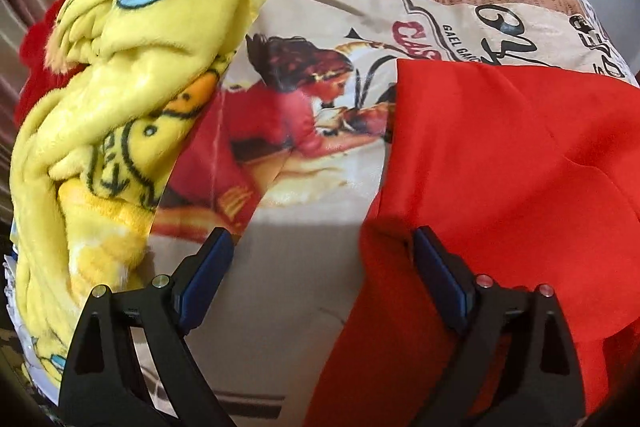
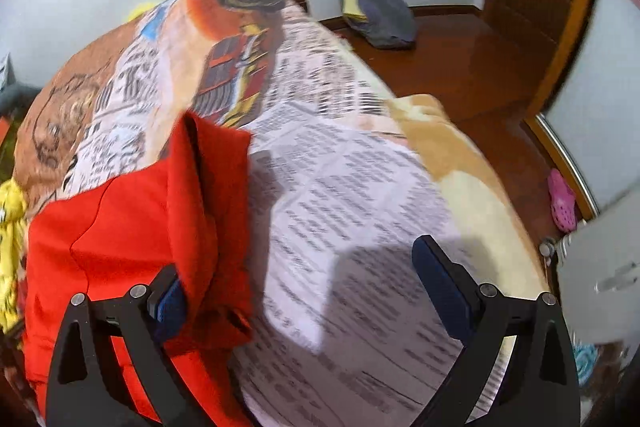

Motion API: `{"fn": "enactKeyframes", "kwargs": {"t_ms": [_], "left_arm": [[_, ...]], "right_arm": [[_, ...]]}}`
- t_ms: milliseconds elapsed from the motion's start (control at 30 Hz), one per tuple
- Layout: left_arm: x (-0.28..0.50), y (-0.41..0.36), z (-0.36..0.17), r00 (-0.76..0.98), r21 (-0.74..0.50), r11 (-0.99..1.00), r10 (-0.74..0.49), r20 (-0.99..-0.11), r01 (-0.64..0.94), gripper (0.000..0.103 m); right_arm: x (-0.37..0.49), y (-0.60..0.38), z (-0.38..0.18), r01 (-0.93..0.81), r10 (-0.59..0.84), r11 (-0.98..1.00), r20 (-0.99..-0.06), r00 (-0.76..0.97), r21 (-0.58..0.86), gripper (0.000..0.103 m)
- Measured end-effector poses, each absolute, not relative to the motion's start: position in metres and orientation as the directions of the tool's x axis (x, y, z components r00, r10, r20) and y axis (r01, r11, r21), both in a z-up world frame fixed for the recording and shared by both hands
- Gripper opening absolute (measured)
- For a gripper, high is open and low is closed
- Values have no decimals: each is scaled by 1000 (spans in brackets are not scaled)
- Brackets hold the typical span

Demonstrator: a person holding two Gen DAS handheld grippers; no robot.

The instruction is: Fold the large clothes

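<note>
**Garment edges first, both jaws wide**

Fabric in the left wrist view: the red garment [image 1: 500,187] lies on the bed [image 1: 460,15] beside a yellow blanket [image 1: 120,87]. Your left hand-held gripper [image 1: 322,243] is spread open, its right finger at the cloth's edge. Slide under that edge before closing.

In the right wrist view, your right hand-held gripper [image 2: 296,267] is also open, the garment's folded edge [image 2: 208,195] draped over its left finger. Pinch all layers together.
</note>
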State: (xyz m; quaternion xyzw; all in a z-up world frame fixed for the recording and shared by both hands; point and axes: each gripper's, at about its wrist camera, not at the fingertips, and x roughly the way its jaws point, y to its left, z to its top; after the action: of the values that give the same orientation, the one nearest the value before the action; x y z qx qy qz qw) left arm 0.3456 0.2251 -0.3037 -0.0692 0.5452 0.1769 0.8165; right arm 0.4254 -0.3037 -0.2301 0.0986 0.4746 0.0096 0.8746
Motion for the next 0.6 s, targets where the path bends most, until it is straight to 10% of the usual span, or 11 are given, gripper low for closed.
{"fn": "enactKeyframes", "kwargs": {"t_ms": [333,600], "left_arm": [[348,208,-271,376,212,935,312,-873,-284,89],[375,129,-209,571,244,965,252,-781,-92,89]], "right_arm": [[408,-321,-191,119,-43,992,-771,635,43,94],[432,-305,-175,-11,230,960,-761,606,281,95]]}}
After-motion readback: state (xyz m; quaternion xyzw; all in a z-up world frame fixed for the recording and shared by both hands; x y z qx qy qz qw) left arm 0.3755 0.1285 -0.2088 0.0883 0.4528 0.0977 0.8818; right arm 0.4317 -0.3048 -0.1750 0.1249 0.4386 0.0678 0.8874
